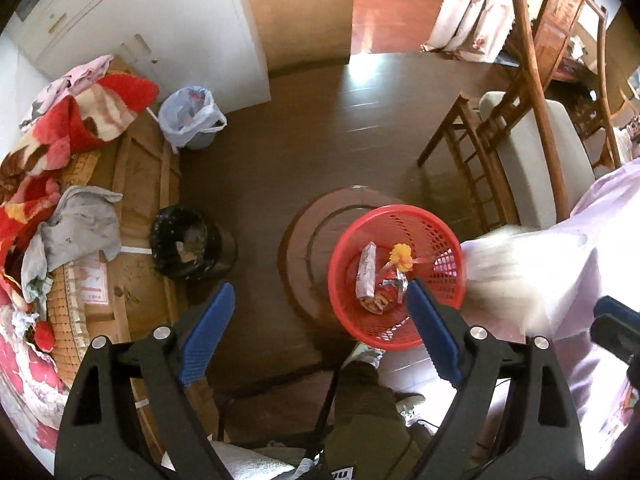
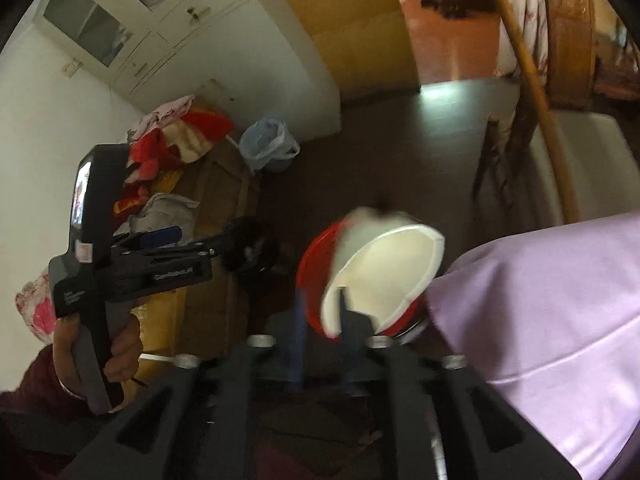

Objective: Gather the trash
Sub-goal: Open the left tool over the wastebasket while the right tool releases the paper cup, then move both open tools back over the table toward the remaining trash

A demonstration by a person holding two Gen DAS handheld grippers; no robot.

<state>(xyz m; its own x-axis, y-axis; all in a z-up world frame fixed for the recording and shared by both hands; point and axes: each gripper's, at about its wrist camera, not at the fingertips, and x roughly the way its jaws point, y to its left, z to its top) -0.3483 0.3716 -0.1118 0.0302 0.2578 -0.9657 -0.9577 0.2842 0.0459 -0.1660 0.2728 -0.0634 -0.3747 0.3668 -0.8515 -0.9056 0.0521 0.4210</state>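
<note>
**Paper bowl over red basket — drop stage**

Step in hand, by judgement: dropping trash into the red basket (image 1: 396, 276) on the floor. Right hand-held gripper (image 2: 320, 320) clamped on rim of white paper bowl (image 2: 384, 276), held tilted directly over the basket, blurred. Left hand-held gripper (image 1: 320, 328) spread wide, empty, hovering above the floor beside the basket.

Next move likely calls for parting the right fingers squarely over the opening; the wide bowl could catch on the rim.

Containers:
- Red basket: crumpled wrapper (image 1: 368, 276), yellow scrap (image 1: 400, 256), red packet.
- Black-lined bin (image 1: 188, 244) by the wooden bed: some scraps inside.
- Grey bin with pale bag (image 1: 192, 120) further off: contents not visible.
</note>
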